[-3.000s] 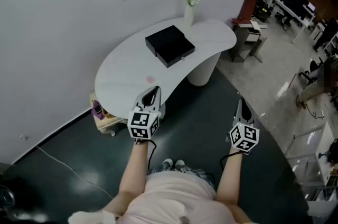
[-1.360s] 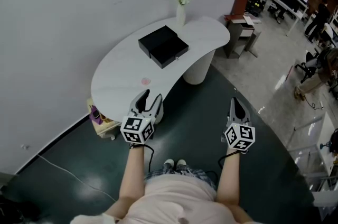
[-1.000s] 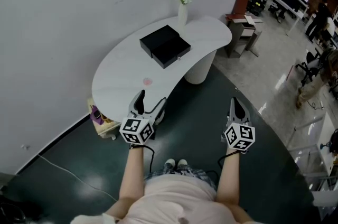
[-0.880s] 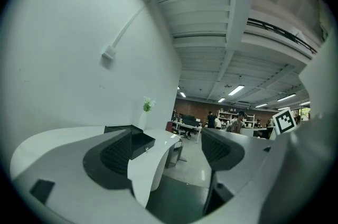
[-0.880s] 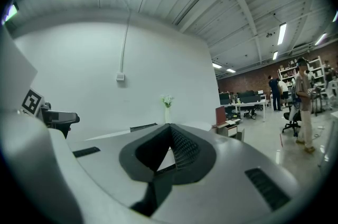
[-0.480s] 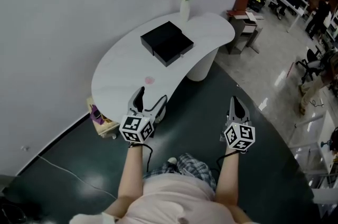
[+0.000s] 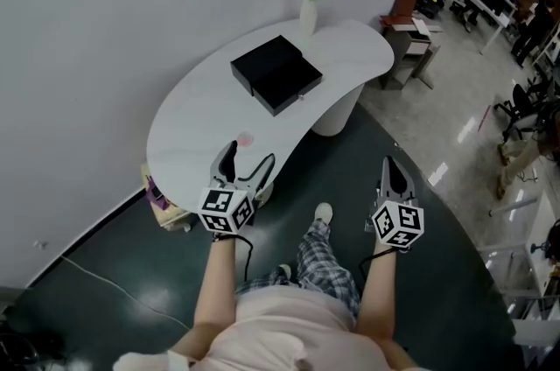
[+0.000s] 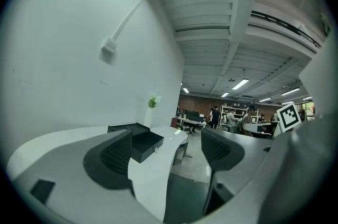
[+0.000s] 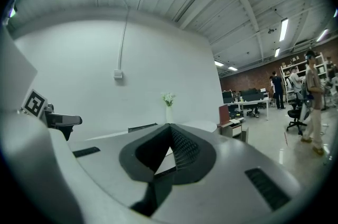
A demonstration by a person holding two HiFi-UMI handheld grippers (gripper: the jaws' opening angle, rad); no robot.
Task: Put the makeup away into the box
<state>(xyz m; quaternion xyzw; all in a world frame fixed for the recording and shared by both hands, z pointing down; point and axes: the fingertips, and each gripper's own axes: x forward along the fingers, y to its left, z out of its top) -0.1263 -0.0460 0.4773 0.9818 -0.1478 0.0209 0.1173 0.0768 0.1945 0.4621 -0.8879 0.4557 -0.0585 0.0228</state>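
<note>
1. The pink makeup piece (image 7: 245, 138) is likely light and small. Judged by its flat, round outline, it should sit low on the counter (image 7: 197, 102), so a pinch across its edges looks like the sound hold. It may skid on the smooth white top if pushed from one side only.
2. Whether it is hard like a compact or soft like a puff cannot be told at this size. A gentle closing force is the safer guess.
3. It shows as a pale pink disc, alone on bare white surface. It lies just ahead of the left hand-held gripper (image 7: 248, 159), a little beyond its fingertips.
4. The black box (image 7: 276, 73) stands farther ahead of the left hand-held gripper, past the pink piece and slightly towards the right. Its drawer is drawn out, with a small pale knob on the front, so it is ready to receive things.
5. The left hand-held gripper has its jaws spread wide with nothing between them. Its own view looks along the counter at the box.
6. The right hand-held gripper (image 7: 391, 165) has its jaws pressed together on nothing. It is held over the dark floor, off the counter's edge and well apart from the pink piece.
7. A white vase (image 7: 308, 10) with flowers stands beyond the box, farthest from both hand-held grippers.
</note>
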